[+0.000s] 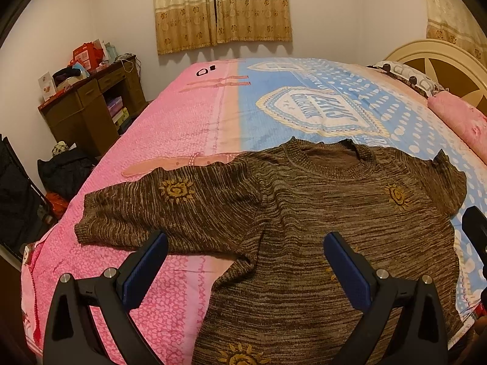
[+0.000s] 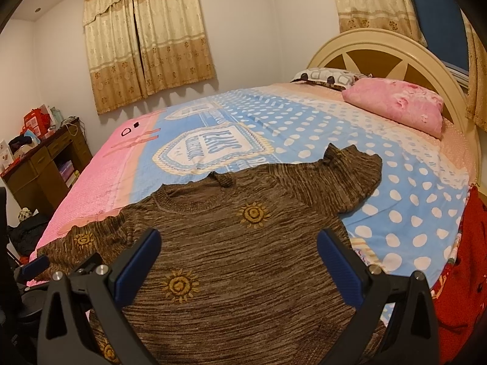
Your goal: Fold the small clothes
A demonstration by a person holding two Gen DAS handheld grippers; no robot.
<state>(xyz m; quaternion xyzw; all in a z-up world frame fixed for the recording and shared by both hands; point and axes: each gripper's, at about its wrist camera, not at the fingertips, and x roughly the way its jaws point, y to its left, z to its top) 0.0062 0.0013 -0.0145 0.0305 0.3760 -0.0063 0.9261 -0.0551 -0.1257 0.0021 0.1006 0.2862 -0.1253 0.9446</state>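
Observation:
A brown knitted short-sleeved sweater (image 1: pixel 304 213) with yellow sun motifs lies flat and spread out on the bed, neck towards the far side; it also shows in the right wrist view (image 2: pixel 231 258). My left gripper (image 1: pixel 245 243) is open and empty, above the sweater's left side near the armpit of the left sleeve (image 1: pixel 146 210). My right gripper (image 2: pixel 239 240) is open and empty, above the sweater's chest, with the right sleeve (image 2: pixel 350 176) beyond it. The left gripper's tip shows at the left edge of the right wrist view (image 2: pixel 33 266).
The bed has a pink and blue printed cover (image 1: pixel 274 97). A pink pillow (image 2: pixel 398 105) and a patterned pillow (image 2: pixel 328 76) lie by the cream headboard (image 2: pixel 383 57). A cluttered brown desk (image 1: pixel 91 103) and dark bags (image 1: pixel 61 170) stand left of the bed. Red cloth (image 2: pixel 465 258) hangs at the right.

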